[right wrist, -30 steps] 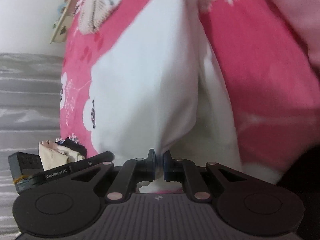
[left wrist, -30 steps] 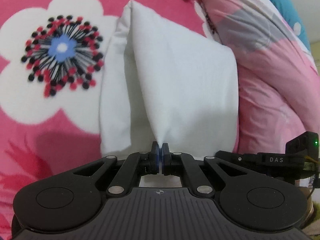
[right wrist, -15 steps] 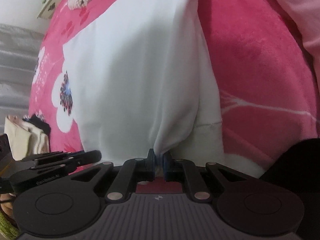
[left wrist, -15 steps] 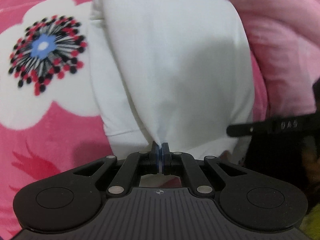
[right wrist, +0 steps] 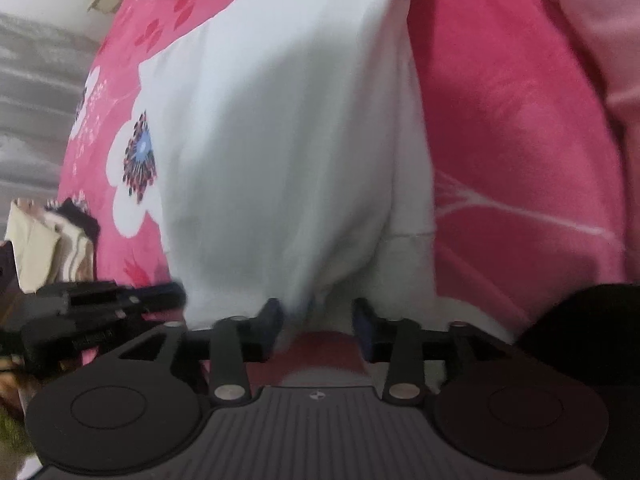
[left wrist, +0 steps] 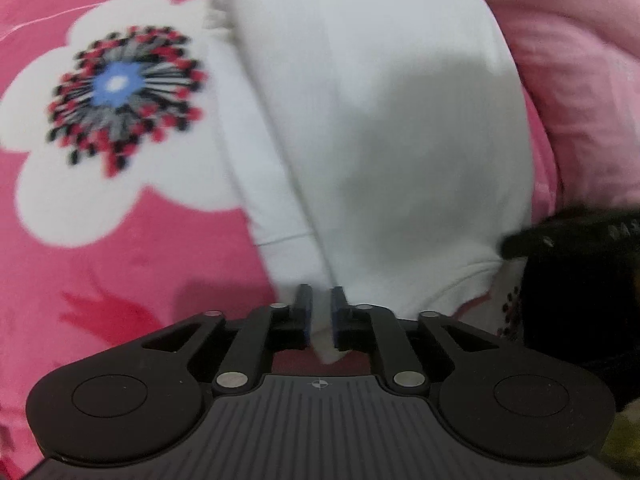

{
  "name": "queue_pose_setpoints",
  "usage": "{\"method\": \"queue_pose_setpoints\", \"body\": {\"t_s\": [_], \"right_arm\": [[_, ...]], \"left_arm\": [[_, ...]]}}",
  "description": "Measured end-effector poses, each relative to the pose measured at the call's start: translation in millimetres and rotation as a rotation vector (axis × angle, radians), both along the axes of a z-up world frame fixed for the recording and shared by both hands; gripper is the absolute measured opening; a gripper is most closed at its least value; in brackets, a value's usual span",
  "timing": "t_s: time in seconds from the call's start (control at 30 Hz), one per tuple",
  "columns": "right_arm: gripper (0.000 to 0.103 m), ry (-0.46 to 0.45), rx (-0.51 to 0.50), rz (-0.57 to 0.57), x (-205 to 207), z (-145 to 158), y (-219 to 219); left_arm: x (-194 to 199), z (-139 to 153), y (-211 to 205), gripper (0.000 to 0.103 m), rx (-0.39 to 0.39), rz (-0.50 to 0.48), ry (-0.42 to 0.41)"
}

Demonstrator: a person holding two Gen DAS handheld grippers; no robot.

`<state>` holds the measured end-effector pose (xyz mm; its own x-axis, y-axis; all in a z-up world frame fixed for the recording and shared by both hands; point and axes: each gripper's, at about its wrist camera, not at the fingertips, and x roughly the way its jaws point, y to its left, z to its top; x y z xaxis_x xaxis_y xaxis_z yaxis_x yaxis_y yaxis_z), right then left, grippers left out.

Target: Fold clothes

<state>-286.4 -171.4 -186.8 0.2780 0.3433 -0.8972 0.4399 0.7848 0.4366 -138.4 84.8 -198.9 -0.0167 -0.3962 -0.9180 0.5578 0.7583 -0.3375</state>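
Both the left gripper [left wrist: 319, 316] and right gripper [right wrist: 319, 322], clamped a moment ago, are opening their jaws, releasing the white garment [left wrist: 380, 128] folded onto the pink bed [left wrist: 120, 272], its near edge loose between them.

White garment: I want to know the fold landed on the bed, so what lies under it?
Under the white garment lies the pink floral blanket, showing on both sides. Its folded top layer covers a lower white layer, and whatever lies beneath the middle is hidden.
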Motion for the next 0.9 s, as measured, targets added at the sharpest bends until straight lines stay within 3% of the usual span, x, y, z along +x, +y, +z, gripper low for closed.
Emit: {"method": "queue_pose_setpoints", "body": {"t_s": [0.13, 0.3, 0.53, 0.67, 0.7, 0.77, 0.9], "right_arm": [[0.048, -0.059, -0.039, 0.016, -2.9, 31.5, -17.4], [0.048, -0.177, -0.074, -0.109, 13.2, 48.5, -54.9], [0.049, -0.244, -0.073, -0.285, 51.4, 32.9, -93.1], [0.049, -0.249, -0.063, -0.296, 61.5, 20.4, -91.3], [0.049, -0.247, -0.063, -0.300, 62.4, 18.2, -91.5], [0.049, -0.239, -0.068, -0.312, 63.8, 14.1, -91.9], [0.049, -0.272, -0.085, -0.365, 62.7, 13.6, -105.0]], "left_arm": [[37.7, 21.3, 19.2, 0.023, -0.167, 0.239, 0.007], [102.4, 18.4, -1.1, 0.039, -0.292, 0.367, -0.038], [142.6, -10.2, -29.2, 0.039, -0.310, 0.352, 0.018], [160.3, -15.6, -13.1, 0.038, -0.358, 0.445, 0.014], [166.1, -19.4, -9.0, 0.034, -0.361, 0.479, 0.004], [176.6, -36.1, -1.4, 0.032, -0.359, 0.544, 0.046], [177.4, -38.6, 0.5, 0.032, -0.372, 0.546, 0.060]]}}
